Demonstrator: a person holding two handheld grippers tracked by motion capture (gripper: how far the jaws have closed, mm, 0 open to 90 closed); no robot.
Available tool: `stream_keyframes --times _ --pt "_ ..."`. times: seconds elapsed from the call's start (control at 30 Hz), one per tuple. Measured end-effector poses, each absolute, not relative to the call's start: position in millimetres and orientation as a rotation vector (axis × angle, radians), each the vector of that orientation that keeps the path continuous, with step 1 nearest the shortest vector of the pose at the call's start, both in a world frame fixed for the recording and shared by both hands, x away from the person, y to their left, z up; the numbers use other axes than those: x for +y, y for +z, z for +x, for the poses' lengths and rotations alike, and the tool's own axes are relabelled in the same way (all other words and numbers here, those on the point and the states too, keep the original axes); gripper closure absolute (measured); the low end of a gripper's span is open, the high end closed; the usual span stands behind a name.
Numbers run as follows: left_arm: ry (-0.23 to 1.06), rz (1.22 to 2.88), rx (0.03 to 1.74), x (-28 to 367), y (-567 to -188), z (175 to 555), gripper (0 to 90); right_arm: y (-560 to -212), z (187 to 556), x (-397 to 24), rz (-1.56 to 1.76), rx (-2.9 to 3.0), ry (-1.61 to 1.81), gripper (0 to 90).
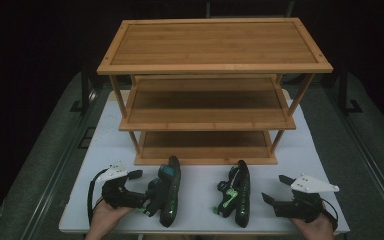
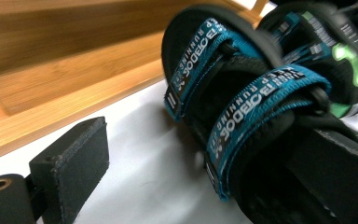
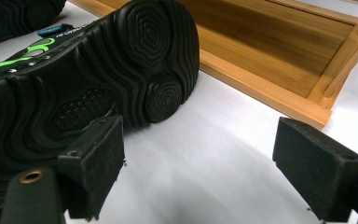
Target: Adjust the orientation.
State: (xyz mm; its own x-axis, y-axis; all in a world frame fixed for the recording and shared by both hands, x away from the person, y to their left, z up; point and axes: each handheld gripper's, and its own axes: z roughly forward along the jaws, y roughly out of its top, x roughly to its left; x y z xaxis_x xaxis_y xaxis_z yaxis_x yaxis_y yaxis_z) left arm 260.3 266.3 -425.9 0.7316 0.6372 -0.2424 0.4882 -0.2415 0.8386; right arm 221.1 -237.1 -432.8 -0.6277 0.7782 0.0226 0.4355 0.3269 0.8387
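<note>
I'm reaching my spread left gripper (image 1: 147, 192) around the black blue-strapped sandal (image 1: 169, 190), shelf-bound at twelve o'clock; the right gripper (image 1: 272, 189) is gaping empty.

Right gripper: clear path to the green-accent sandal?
Probably yes. The right gripper has open jaws, only bare table lies between, and the green-accent sandal lies on its side, sole toward it.
</note>
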Motion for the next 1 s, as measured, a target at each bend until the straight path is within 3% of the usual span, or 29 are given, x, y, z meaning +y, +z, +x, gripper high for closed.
stream_keyframes --times 0.5,0.83,1.0 --pt "0.125 1.88 0.831 225 -431 264 5.9 -431 219 -238 1.071 2.204 1.226 16.1" --pt "0.204 1.928 0.796 216 -428 259 6.1 -431 219 -236 1.066 2.206 1.241 16.1" --pt "0.212 1.959 0.759 208 -427 257 13.8 -428 217 -235 1.068 2.2 1.269 16.7"
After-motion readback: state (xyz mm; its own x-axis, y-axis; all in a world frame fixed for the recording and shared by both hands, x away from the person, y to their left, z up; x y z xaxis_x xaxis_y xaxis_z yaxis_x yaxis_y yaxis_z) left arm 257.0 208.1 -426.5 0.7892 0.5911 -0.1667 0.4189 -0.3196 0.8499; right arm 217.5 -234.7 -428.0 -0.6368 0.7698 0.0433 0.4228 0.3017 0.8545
